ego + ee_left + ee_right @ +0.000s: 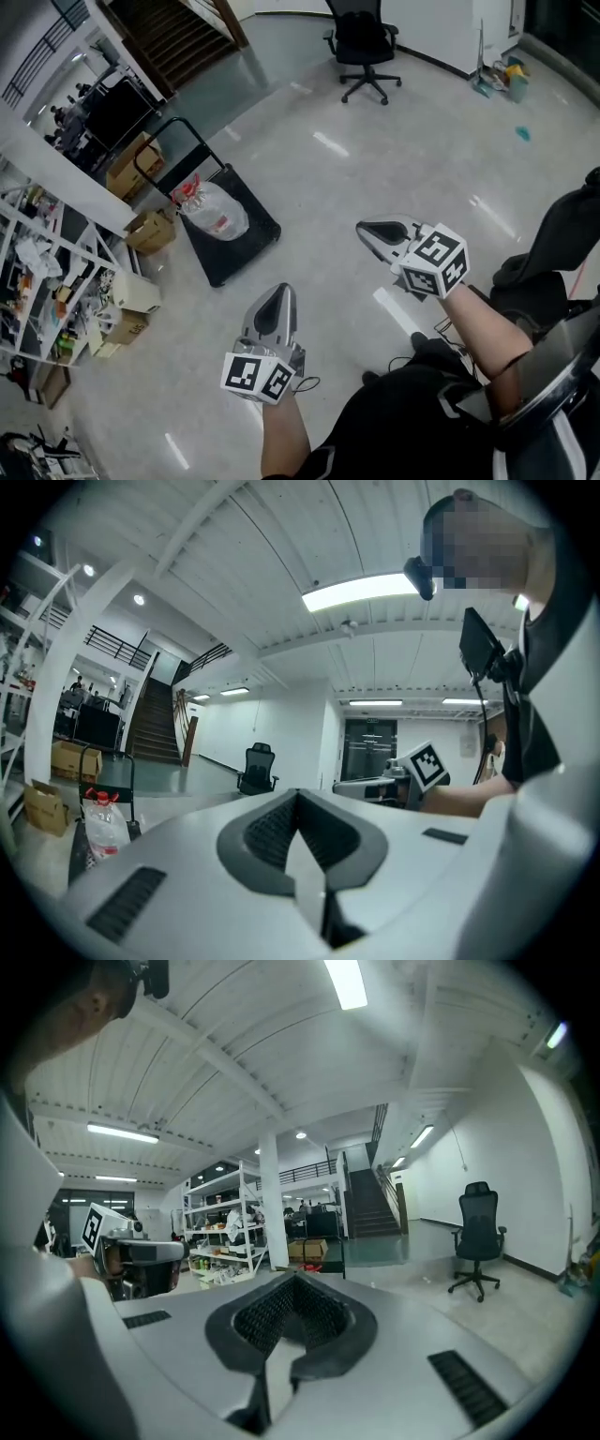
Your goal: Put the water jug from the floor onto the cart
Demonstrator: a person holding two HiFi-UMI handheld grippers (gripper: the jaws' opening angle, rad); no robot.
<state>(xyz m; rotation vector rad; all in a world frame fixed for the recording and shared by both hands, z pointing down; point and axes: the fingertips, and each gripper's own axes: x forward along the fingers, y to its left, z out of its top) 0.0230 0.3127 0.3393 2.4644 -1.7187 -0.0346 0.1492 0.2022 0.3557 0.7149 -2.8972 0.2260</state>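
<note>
The clear water jug (214,211) with a red cap stands on the black flat cart (251,242), whose handle rises at the far end. In the left gripper view the jug (103,824) appears low at the left, upright on the cart. My left gripper (278,292) is shut and empty, held over the floor a short way to the near right of the cart. Further right, my right gripper (364,228) is likewise shut with nothing in it. Both sets of jaws meet tip to tip in the left gripper view (298,795) and the right gripper view (295,1279).
A black office chair (366,47) stands at the far side. Cardboard boxes (150,230) and cluttered shelves (47,281) line the left, with stairs (178,33) behind. The person's legs and a dark seat (553,375) fill the lower right.
</note>
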